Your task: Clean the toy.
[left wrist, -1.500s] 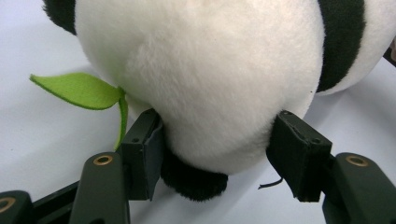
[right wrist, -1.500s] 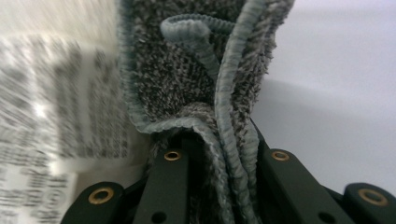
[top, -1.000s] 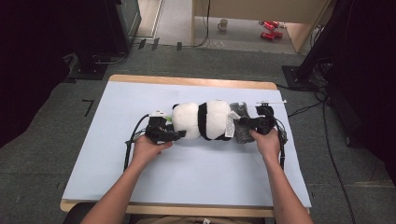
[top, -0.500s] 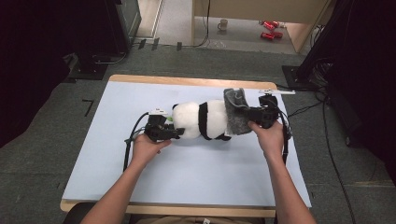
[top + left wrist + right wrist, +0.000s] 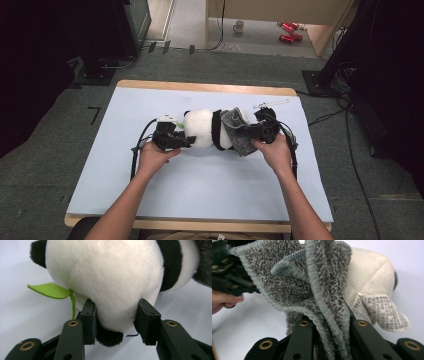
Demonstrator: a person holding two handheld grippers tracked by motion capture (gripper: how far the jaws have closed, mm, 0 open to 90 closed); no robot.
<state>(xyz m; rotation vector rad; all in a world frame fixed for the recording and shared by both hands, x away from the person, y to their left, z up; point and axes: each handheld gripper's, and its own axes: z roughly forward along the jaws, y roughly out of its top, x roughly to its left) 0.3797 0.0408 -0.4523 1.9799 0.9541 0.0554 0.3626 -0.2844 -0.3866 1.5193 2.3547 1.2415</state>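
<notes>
A black-and-white plush panda (image 5: 202, 127) lies on its side across the middle of the pale blue table (image 5: 125, 175). My left gripper (image 5: 187, 141) holds its left end. In the left gripper view the pads (image 5: 90, 317) press into the white fur (image 5: 105, 277) on both sides. These jaws have just been opening a little, with the panda still between them. A green felt leaf (image 5: 50, 290) sticks out beside the left pad. My right gripper (image 5: 252, 132) is shut on a folded grey towel cloth (image 5: 237, 132), draped against the panda's right end. The cloth (image 5: 294, 282) bunches between the jaws, next to a white label (image 5: 384, 312).
A thin white strip (image 5: 270, 104) lies on the table behind my right hand. The table's wooden edge (image 5: 200, 86) runs along the far side. On the floor beyond are a mug (image 5: 239, 25), red cans (image 5: 287, 32) and dark equipment stands (image 5: 105, 45).
My right gripper has lifted the grey cloth off the table and carried it left, onto the panda's right end. The left hand has stayed put at the panda's other end.
</notes>
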